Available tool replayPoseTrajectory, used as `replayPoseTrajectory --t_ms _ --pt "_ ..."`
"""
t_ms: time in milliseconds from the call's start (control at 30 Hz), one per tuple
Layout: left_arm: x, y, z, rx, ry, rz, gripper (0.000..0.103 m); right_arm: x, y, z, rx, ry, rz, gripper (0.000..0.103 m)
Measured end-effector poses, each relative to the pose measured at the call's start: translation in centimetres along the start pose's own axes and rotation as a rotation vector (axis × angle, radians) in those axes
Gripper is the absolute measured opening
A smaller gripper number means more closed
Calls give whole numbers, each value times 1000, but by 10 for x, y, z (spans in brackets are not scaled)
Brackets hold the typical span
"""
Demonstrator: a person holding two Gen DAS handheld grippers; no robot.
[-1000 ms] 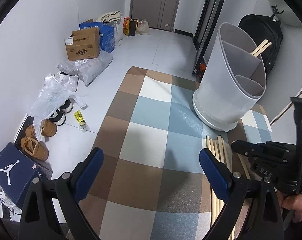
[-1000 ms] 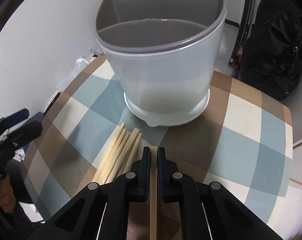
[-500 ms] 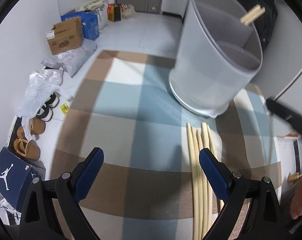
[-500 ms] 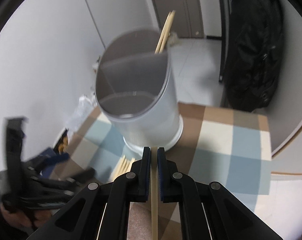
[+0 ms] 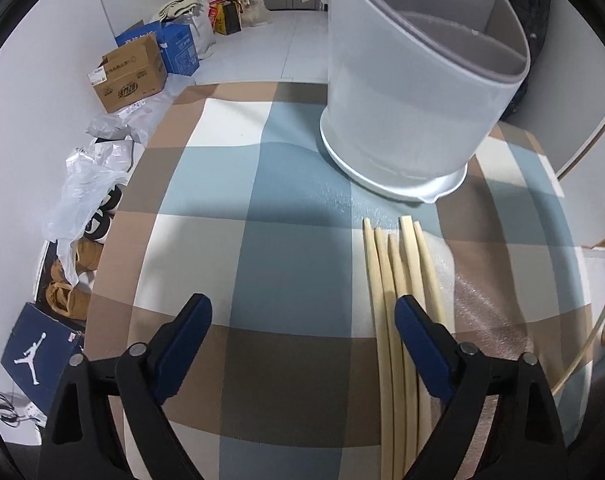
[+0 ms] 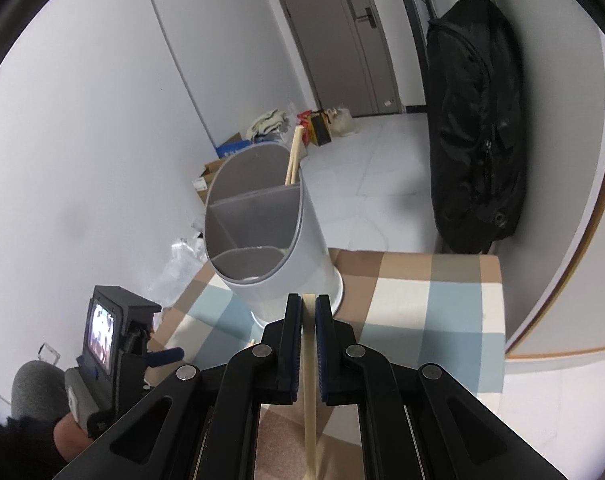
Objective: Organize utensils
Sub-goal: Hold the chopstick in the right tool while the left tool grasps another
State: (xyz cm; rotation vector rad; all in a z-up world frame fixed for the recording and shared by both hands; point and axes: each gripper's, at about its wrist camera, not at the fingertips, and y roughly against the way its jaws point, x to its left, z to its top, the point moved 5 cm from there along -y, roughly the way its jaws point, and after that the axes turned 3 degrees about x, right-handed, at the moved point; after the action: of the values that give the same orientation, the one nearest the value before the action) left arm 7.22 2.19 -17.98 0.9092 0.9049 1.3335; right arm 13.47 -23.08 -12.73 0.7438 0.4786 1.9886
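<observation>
a checked tablecloth [image 5: 286, 264] in brown, blue and cream covers the table i am working over, in a white-walled room with a grey door [image 6: 334, 36] at the far end. cardboard boxes [image 5: 130, 74], plastic bags and shoes line the floor along the wall, and a black backpack [image 6: 476, 136] hangs beside the table. the white utensil holder [image 5: 414, 92] stands upright on the cloth, its grey dividers splitting it into compartments, with two chopsticks [image 6: 293, 156] leaning out of the rear compartment. my left gripper [image 5: 302, 334] hangs over the cloth with its blue-padded jaws spread wide, gripping nothing; its right finger sits above a bundle of loose chopsticks [image 5: 398, 300] lying side by side just in front of the holder. my right gripper [image 6: 309, 316] is raised above the table, its jaws pressed together on a single chopstick [image 6: 310, 384] that runs back between the fingers, the holder directly ahead.
</observation>
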Motion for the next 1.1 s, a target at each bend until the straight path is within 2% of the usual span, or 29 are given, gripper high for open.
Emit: replayPoseTrajectory --t_ms 500,1100 --pt "-3 -12 7 20 13 45 90 -3 6 2 -8 -15 21 6" --pt "-9 -18 10 38 -4 45 90 -5 13 3 -15 -36 30 6"
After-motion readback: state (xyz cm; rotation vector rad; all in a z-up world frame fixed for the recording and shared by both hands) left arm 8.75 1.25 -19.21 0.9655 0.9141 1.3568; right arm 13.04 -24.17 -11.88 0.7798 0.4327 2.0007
